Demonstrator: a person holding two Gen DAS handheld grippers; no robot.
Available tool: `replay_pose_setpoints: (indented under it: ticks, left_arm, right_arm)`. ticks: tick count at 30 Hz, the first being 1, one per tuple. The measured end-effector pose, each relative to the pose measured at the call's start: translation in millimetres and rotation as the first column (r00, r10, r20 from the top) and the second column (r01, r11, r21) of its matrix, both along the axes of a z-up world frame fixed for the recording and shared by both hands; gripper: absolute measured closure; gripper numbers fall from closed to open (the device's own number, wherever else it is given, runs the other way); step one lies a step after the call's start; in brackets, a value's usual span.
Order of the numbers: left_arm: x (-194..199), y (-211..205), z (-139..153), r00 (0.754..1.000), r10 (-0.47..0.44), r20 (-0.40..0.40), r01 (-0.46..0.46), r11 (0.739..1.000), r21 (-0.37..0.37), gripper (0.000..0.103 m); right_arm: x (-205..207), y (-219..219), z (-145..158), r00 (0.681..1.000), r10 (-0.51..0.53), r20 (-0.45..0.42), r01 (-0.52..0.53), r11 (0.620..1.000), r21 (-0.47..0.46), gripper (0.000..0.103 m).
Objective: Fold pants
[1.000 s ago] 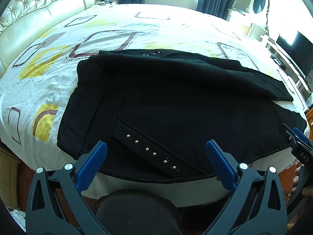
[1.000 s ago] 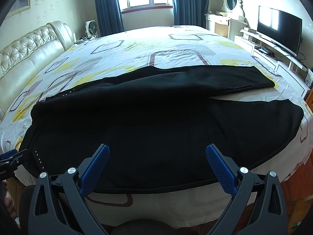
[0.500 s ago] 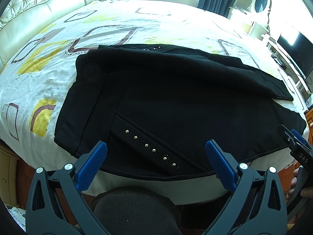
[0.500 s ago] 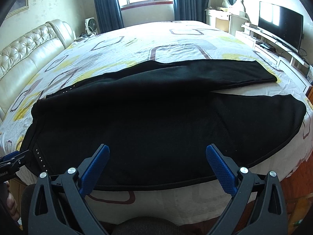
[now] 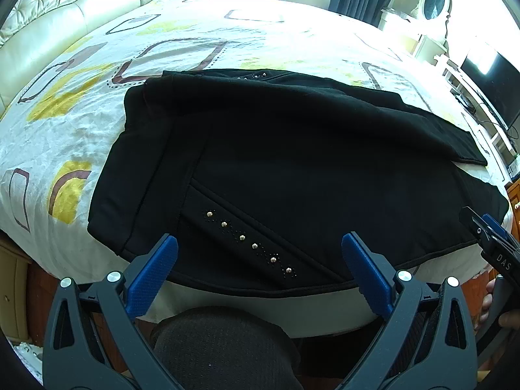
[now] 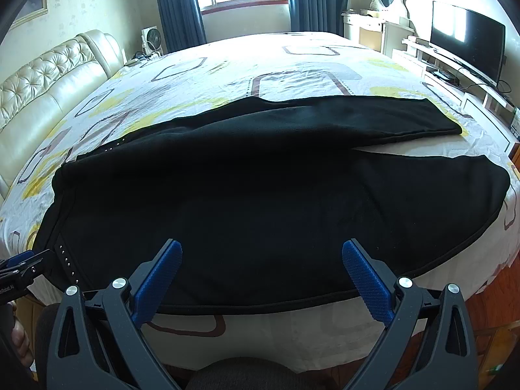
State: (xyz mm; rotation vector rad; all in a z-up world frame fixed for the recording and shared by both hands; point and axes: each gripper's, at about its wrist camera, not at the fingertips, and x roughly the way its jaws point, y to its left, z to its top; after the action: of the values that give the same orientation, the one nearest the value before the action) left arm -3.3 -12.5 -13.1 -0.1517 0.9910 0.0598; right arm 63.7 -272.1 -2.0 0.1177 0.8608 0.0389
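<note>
black pants (image 5: 292, 169) flat on bed (image 5: 81, 123), just beyond spread fingers (image 5: 152, 276)

Both wrist cameras sit low at the bed's (image 6: 325, 65) near edge, facing across it; left views the waistband end, right the legs, sharing the black pants (image 5: 292, 162).

— What are your claws like?
— My left gripper (image 5: 259, 260) and right gripper (image 6: 261, 265): dark grey frames, ribbed blue pads (image 5: 152, 274), silver screws (image 6: 405, 281).
— Clothing?
— Dark ribbed knit trousers (image 5: 224, 347).
</note>
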Motion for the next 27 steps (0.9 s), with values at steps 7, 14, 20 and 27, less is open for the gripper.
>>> replay_pose_setpoints:
  ticks: [7, 14, 20, 27]
  left_arm:
    - [-0.5, 0.3, -0.6, 1.0, 0.002, -0.005, -0.002, 1.0, -0.004, 0.002]
    - [-0.2, 1.3, -1.0, 1.0, 0.003, -0.005, -0.003, 1.0, -0.008, 0.002]
    - [0.2, 2.5, -1.4, 1.0, 0.005, -0.011, -0.005, 1.0, -0.013, 0.002]
    - [0.2, 3.2, -1.8, 1.0, 0.007, -0.013, -0.007, 1.0, -0.017, 0.002]
  right_arm:
    - [0.2, -1.2, -2.2, 1.0, 0.001, -0.012, -0.001, 1.0, 0.007, 0.004]
    - [0.5, -1.4, -3.3, 1.0, 0.005, -0.015, -0.005, 1.0, 0.01, 0.004]
    - [1.0, -2.2, -4.6, 1.0, 0.007, -0.021, -0.006, 1.0, 0.015, 0.004]
    - [0.7, -1.7, -5.0, 1.0, 0.006, -0.023, -0.006, 1.0, 0.015, 0.004]
